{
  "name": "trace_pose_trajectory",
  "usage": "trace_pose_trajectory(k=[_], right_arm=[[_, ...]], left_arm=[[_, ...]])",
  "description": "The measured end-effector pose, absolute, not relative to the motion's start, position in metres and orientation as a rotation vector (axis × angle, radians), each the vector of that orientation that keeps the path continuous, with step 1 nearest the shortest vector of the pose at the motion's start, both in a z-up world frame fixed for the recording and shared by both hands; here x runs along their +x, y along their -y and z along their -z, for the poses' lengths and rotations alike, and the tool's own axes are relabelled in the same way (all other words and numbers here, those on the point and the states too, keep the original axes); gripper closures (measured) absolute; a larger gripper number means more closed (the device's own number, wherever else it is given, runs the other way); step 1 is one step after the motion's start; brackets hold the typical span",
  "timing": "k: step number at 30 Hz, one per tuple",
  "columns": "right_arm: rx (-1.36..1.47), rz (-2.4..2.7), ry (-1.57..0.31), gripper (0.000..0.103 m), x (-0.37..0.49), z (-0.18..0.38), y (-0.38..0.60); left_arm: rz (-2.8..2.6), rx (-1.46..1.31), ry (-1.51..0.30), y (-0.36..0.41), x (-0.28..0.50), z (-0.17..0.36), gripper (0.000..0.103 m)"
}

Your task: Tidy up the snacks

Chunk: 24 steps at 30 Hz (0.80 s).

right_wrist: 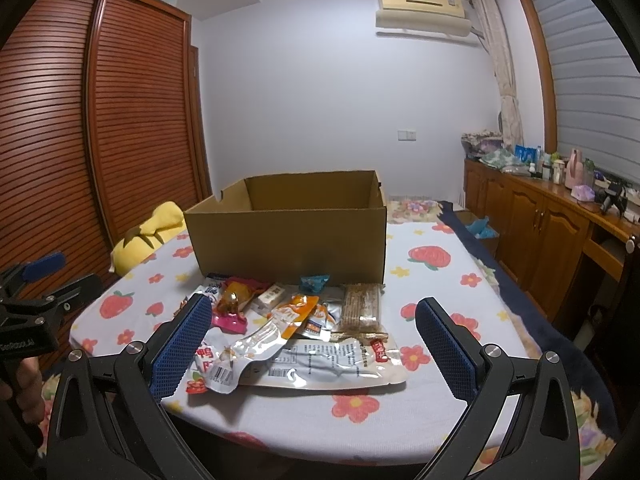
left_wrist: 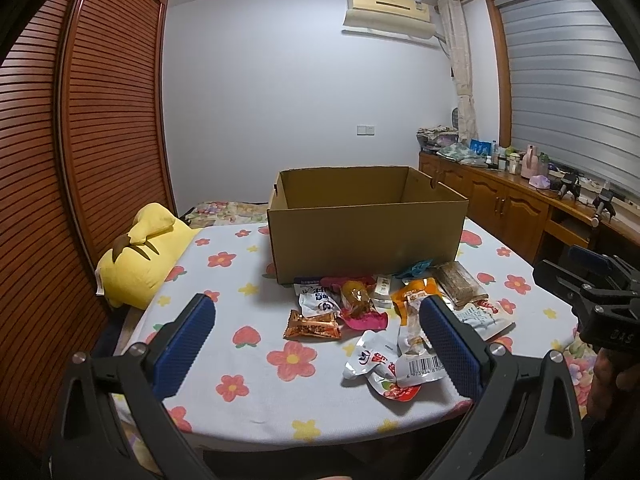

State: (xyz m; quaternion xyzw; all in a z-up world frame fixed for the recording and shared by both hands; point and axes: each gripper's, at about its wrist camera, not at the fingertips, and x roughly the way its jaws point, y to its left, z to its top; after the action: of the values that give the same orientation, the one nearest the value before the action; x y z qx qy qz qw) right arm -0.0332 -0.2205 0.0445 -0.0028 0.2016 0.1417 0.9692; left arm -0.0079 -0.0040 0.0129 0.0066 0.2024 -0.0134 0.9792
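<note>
Nothing is gathered yet. The snack packets (right_wrist: 296, 332) lie heaped on the flowered bedspread (left_wrist: 256, 384) near its front edge, just in front of the open cardboard box (left_wrist: 366, 236). The left gripper (left_wrist: 316, 344) and right gripper (right_wrist: 314, 344) hover above the front edge, both spread wide and empty. Next, one should probably drop onto a single packet, close, then lift it over the box wall.

Walls: pale white (left_wrist: 280, 92)
Wardrobe: louvred wood (left_wrist: 100, 120), 9 o'clock
Window: blinds (left_wrist: 568, 92), 3 o'clock
Air conditioner: (left_wrist: 388, 14), 12 o'clock
</note>
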Motion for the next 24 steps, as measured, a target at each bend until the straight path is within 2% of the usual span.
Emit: trace_pose_trajectory(k=[24], right_arm=[[-0.009,-0.286,-0.4,0.0,-0.0361,-0.0504,0.2191]], left_arm=[[0.031,0.019,-0.402,0.0071,-0.0111,-0.0158,0.0]])
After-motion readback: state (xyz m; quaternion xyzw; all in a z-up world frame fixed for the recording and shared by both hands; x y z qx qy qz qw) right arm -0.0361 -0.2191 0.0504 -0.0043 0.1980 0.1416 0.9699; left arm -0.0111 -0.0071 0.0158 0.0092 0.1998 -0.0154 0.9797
